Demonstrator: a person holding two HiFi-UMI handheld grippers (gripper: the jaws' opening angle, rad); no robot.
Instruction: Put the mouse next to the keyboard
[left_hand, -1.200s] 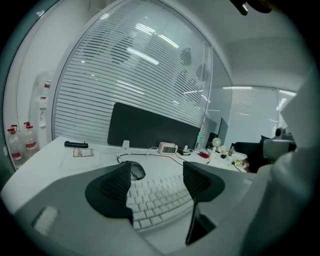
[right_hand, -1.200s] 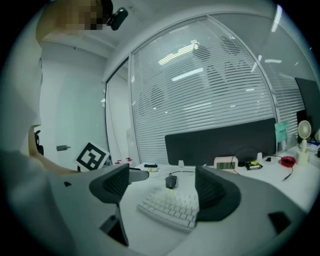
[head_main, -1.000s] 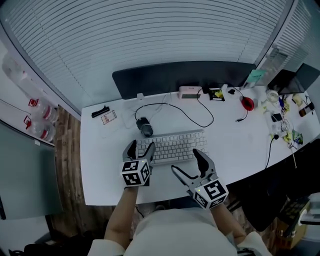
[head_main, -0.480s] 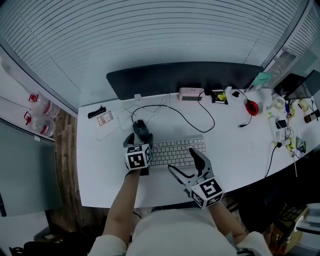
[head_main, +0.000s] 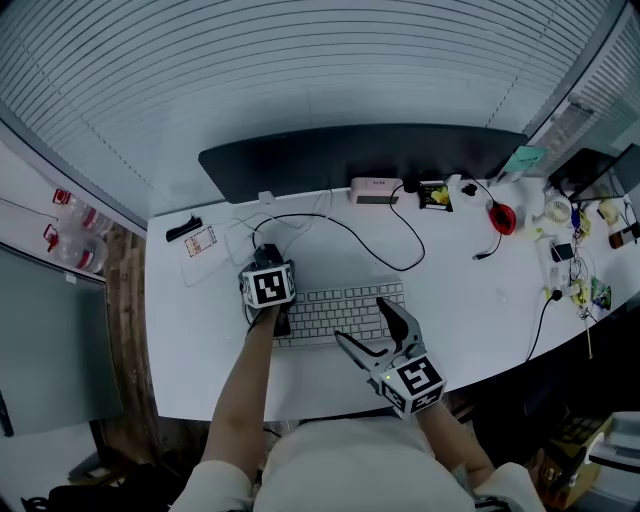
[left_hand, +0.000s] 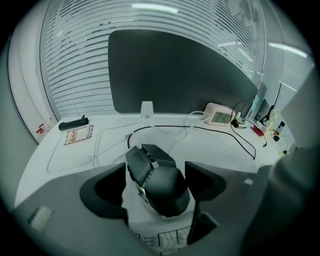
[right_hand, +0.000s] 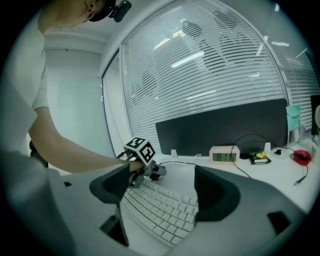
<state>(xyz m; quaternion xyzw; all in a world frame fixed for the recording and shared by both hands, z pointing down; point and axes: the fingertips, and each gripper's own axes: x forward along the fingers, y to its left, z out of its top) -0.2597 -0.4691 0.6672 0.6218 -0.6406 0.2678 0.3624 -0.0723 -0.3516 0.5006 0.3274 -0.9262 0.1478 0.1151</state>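
The black wired mouse rests on the white desk, just beyond the left end of the white keyboard. My left gripper straddles it. Its jaws are opening, one on each side of the mouse, and I see no pad pressing on it. In the head view the left gripper's marker cube hides most of the mouse. My right gripper hangs open with nothing in it over the keyboard's near edge. From the right gripper view the keyboard lies below the jaws, with the mouse beyond it.
The mouse's black cable loops back toward a dark monitor. A small clock stands below the monitor. A black pen-like item and a card lie far left. A red object and small clutter fill the right end.
My left gripper has moved away from me, from the keyboard's near left corner up to the mouse, and now has it between its jaws. The right gripper has barely moved.
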